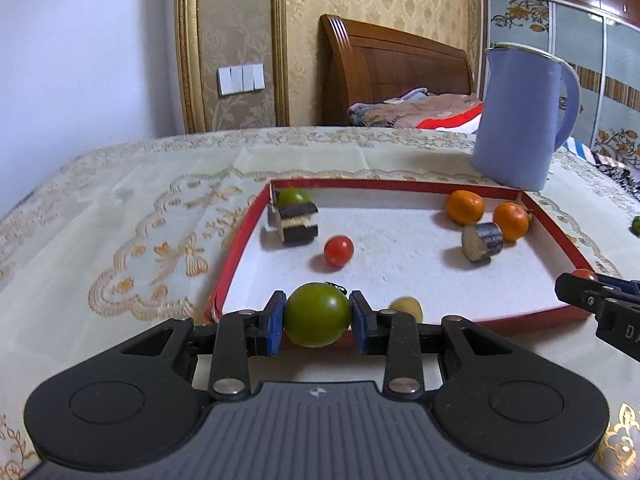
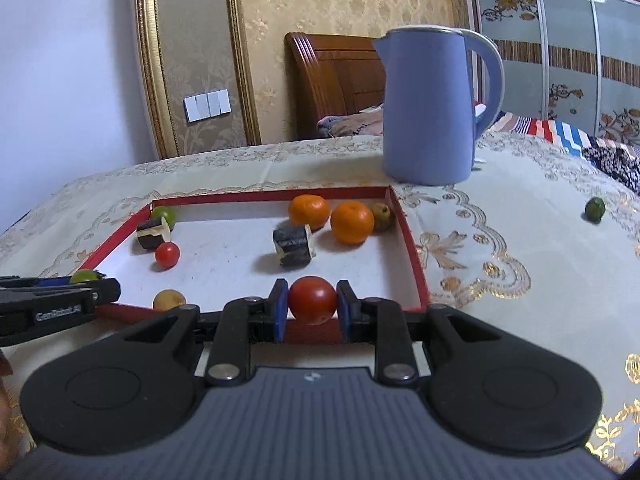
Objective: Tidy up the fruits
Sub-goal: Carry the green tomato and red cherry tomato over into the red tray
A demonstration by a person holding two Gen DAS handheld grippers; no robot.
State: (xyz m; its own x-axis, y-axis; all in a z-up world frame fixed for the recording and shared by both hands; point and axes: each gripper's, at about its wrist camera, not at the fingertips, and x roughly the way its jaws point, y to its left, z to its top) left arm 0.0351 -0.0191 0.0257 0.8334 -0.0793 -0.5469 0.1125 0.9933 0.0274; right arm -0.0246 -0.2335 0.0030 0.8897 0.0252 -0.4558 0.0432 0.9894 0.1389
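Note:
My left gripper [image 1: 317, 304] is shut on a green tomato [image 1: 317, 320], held just above the near rim of the red-edged tray [image 1: 236, 248]. To its right, over the same rim, my right gripper [image 2: 313, 294] is shut on a red tomato [image 2: 313, 302]. Inside the tray lie two oranges [image 2: 352, 222], a small red tomato [image 1: 338, 251], a green fruit [image 1: 293, 197] in the far left corner, eggplant chunks [image 1: 296, 226] [image 2: 294, 245], a yellowish fruit [image 1: 406, 309] and a small brownish pear [image 2: 382, 217]. Each gripper shows at the edge of the other's view.
A tall blue kettle [image 2: 428, 108] stands on the embroidered tablecloth [image 1: 120, 220] just behind the tray's far right corner. A small green fruit [image 2: 595, 209] lies alone on the cloth to the right. A bed with bedding is behind the table.

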